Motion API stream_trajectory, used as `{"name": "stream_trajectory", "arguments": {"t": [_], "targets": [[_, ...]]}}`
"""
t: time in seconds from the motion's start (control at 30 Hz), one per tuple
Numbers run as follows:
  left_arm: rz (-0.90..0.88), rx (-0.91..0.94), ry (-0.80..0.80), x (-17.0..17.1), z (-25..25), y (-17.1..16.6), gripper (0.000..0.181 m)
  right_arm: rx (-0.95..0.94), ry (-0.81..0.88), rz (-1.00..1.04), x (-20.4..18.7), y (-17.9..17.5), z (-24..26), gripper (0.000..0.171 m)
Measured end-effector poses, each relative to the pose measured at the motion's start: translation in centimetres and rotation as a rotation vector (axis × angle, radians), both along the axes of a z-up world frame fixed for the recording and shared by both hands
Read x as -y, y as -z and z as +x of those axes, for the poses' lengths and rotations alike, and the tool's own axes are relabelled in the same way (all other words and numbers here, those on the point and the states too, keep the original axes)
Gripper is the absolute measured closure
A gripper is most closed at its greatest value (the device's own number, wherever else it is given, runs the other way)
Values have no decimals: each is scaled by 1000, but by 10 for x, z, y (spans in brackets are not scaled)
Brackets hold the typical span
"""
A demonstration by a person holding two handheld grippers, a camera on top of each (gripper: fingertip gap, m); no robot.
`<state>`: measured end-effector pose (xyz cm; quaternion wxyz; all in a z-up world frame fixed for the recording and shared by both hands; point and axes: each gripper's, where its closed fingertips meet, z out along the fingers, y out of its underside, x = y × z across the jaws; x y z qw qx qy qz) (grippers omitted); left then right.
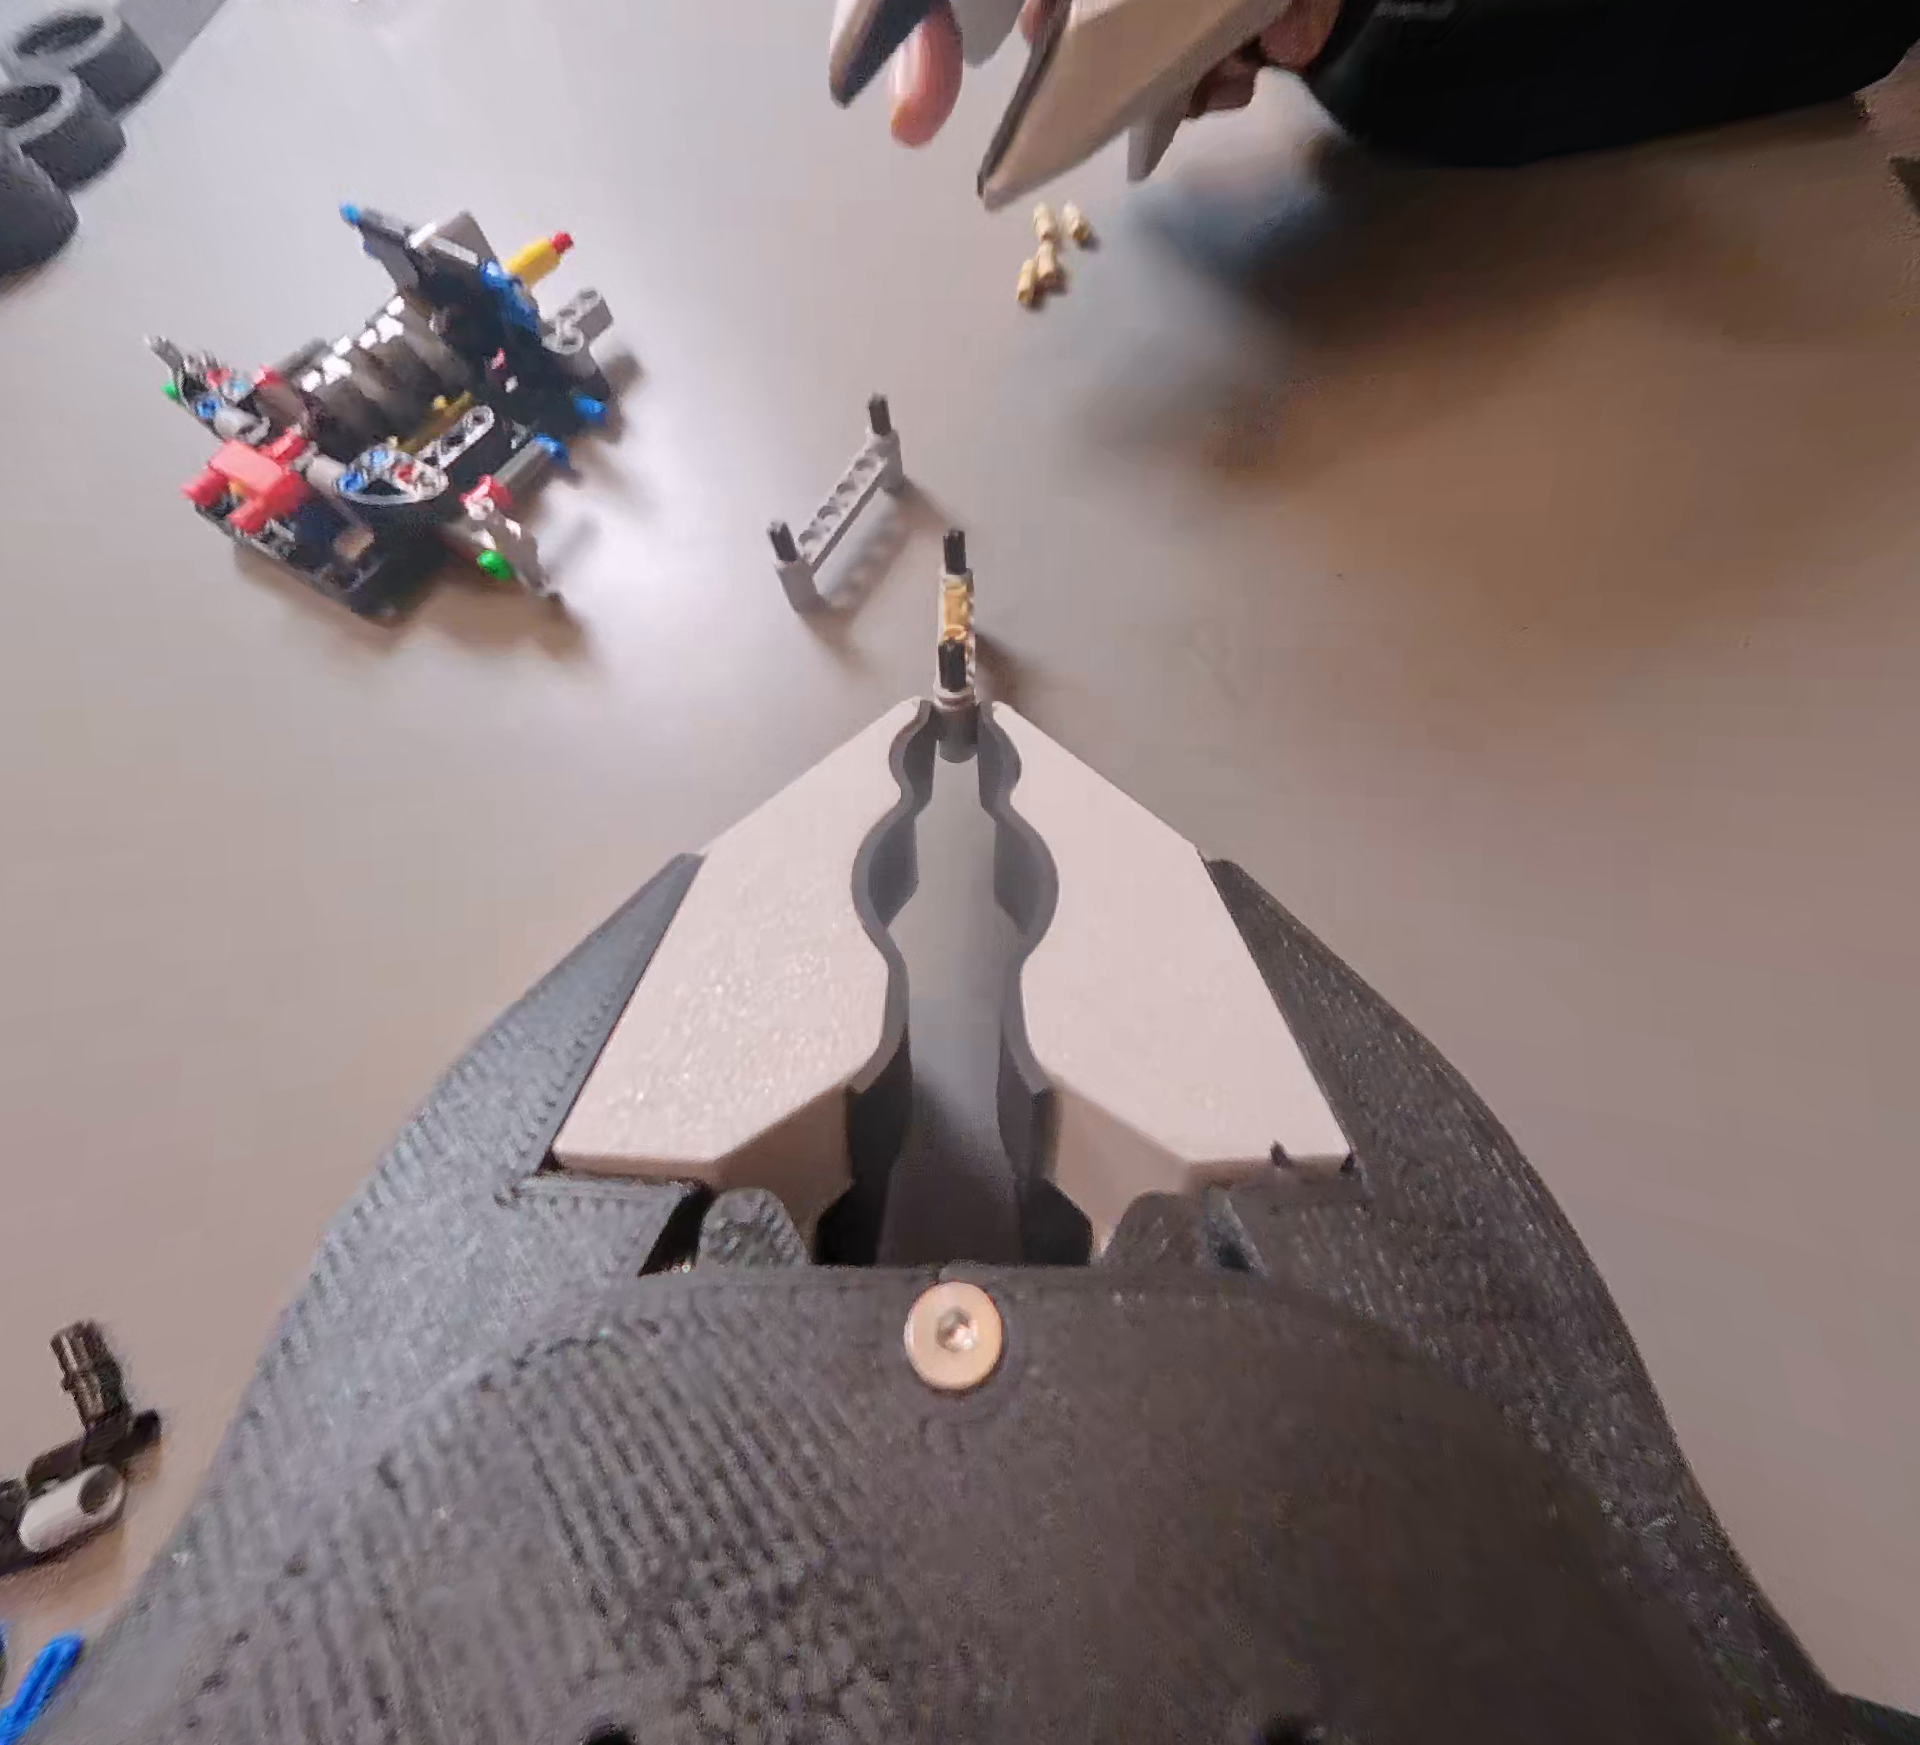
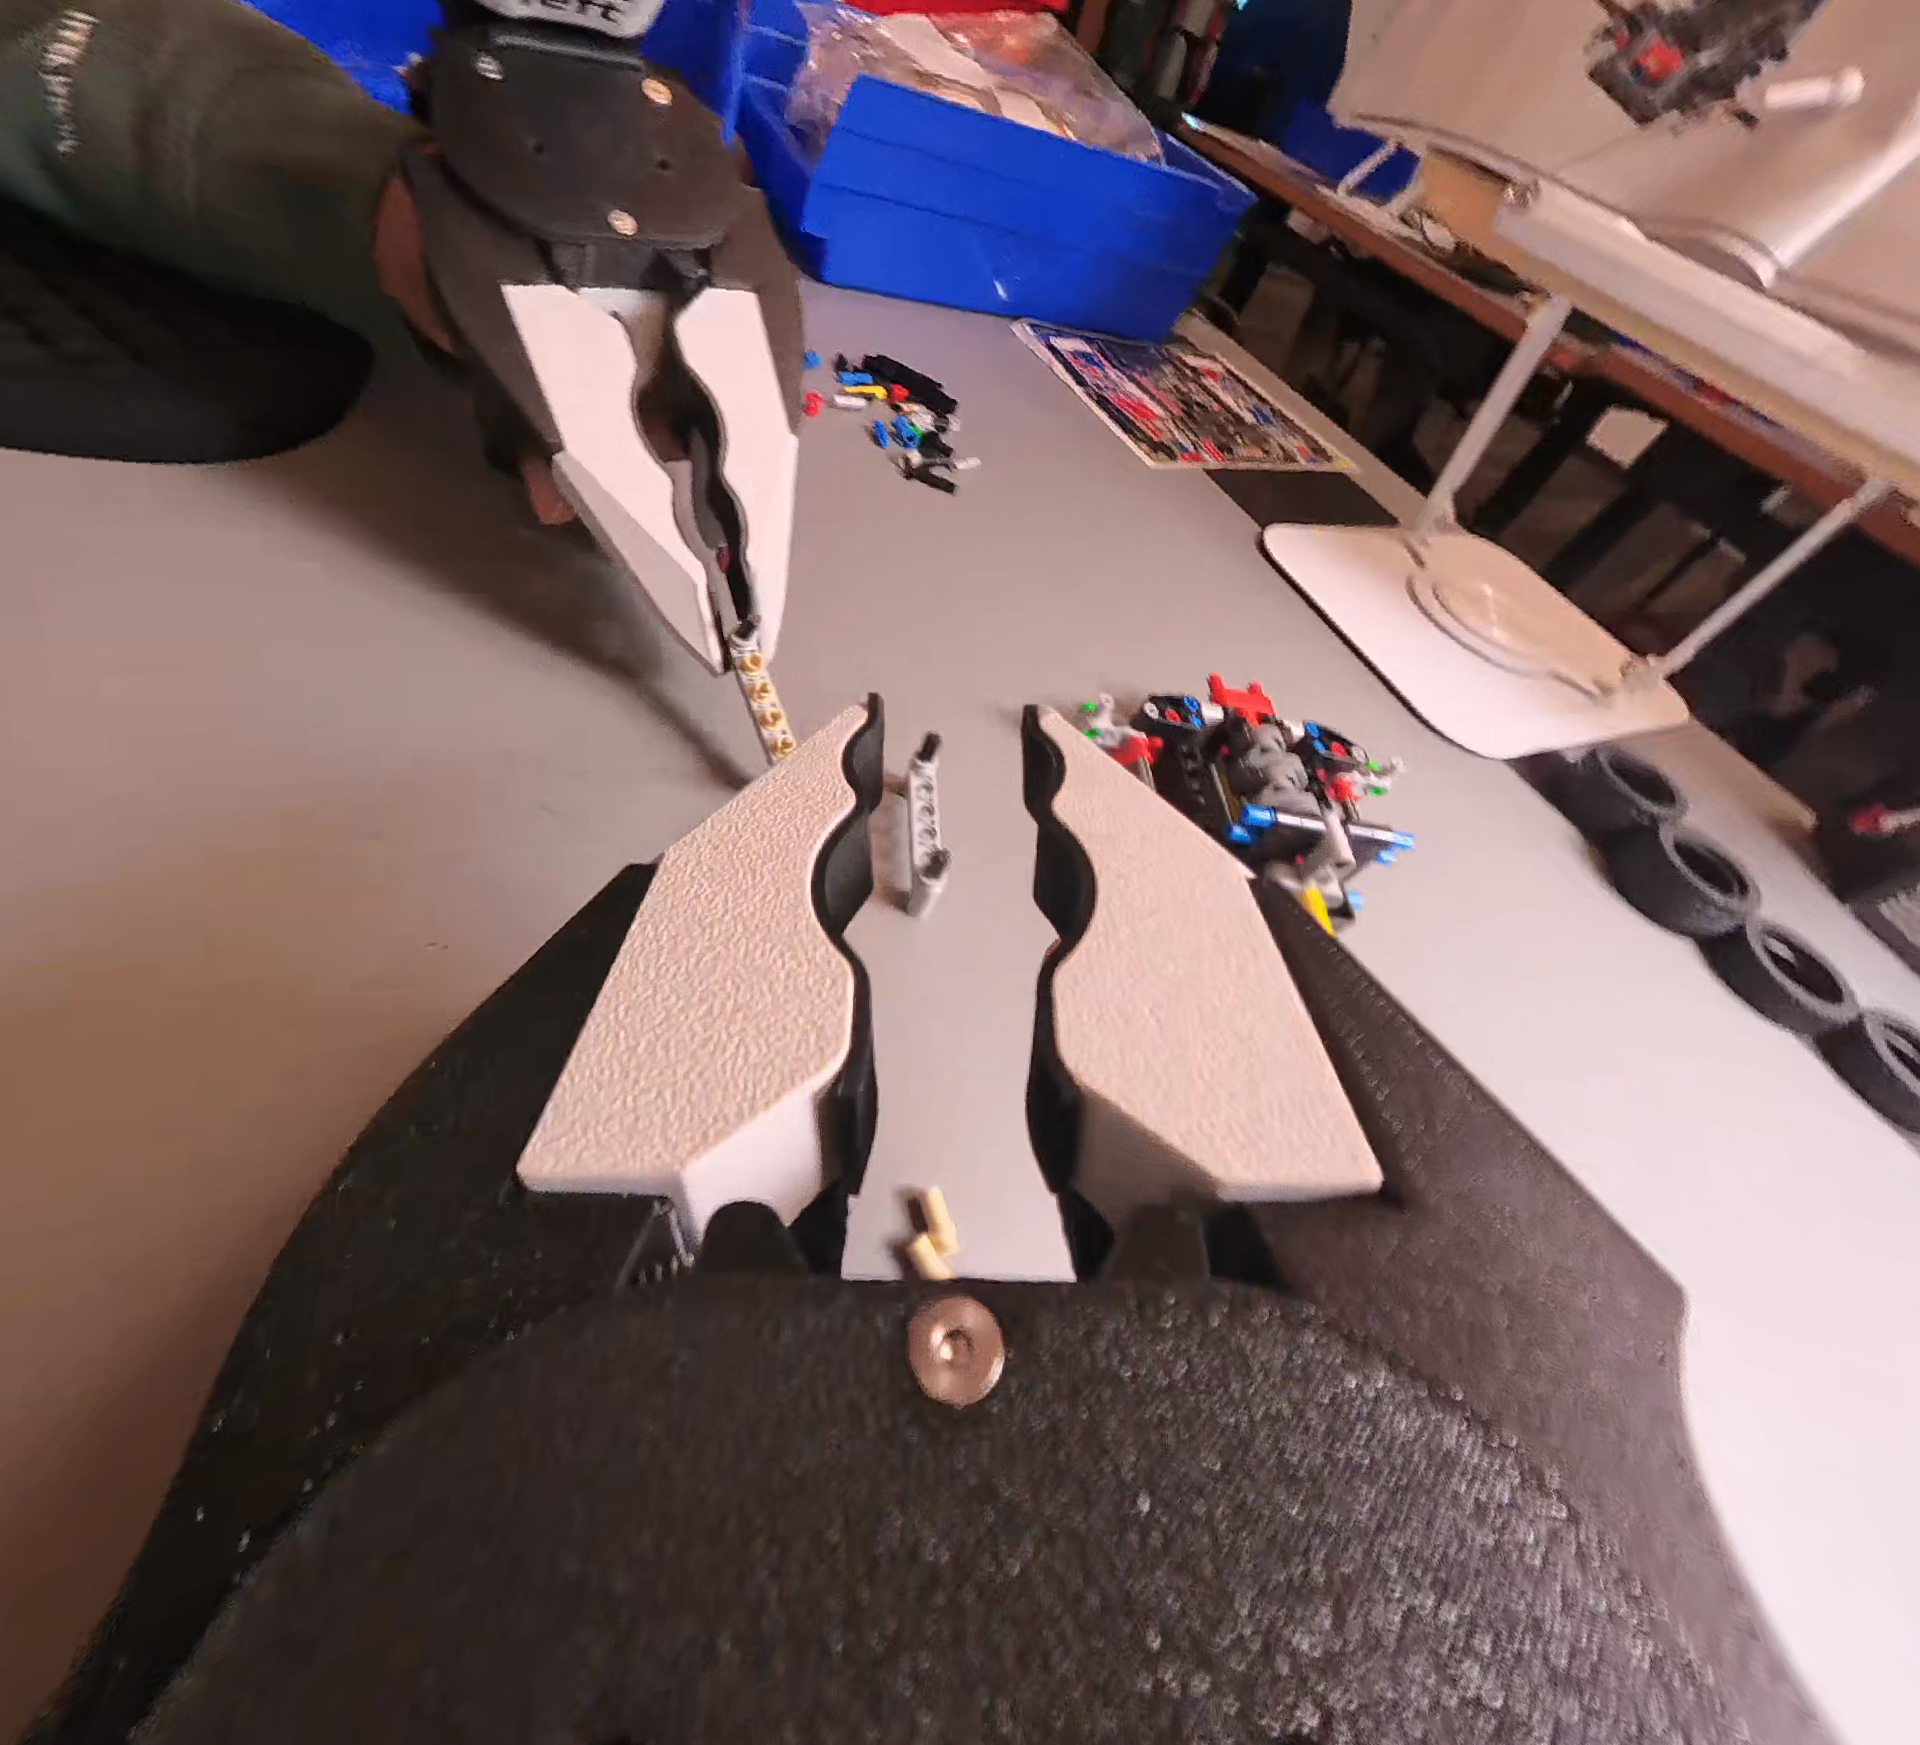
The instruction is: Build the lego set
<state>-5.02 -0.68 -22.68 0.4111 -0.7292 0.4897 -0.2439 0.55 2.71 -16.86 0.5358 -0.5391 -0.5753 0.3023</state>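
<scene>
- Tan pegs lying on the table right at the base of the right gripper, between its fingers; same small pile seen in the left wrist view just past the right gripper's tips.
- Right gripper with jaws apart, holding nothing, hovering low over the table.
- Grey beam lying flat just ahead, framed in the gap between the open jaws; long axis running roughly along the fingers, away from the camera; black pin stuck in the far end, another visible at the other end in the left wrist view.
- Probably the next pick: right gripper much nearer to it than the left, a short push forward enough; jaws likely closing across the narrow width.
- Left gripper with jaws clamped on the end of a second beam; grey, slim, tan pegs in its holes, black pins showing; pointing straight out from the tips, angled down toward the table.
- That beam's free end close to the lying grey beam, not touching.
- Half-built car farther off, to the left of the left gripper and to the right of the right one; black frame with red, blue, yellow and green bits.
- Black tyres in a row beyond, plus a scatter of loose small parts near the blue bins.
</scene>
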Motion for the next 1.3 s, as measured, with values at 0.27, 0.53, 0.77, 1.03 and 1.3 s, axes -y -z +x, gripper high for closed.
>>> {"name": "stream_trajectory", "arguments": {"t": [0.27, 0.53, 0.77, 1.03, 1.3], "targets": [[-41, -80, -47, -5, -5, 13, 159, 161, 121, -77, -21, 28, 12, 147], [13, -171, -93, -26, -19, 18, 175, 201, 203, -101, -56, 8, 55, 148], [30, -144, -140, -55, -37, 9, 157, 435, -6, -272, -24, 46, 114, 151], [19, -53, -80, -38, 4, -15, 157, 543, -103, -215, -5, 68, 80, 153], [-30, -36, -7, -7, 46, -8, 163, 584, -75, -229, -7, 77, 84, 155]]}}
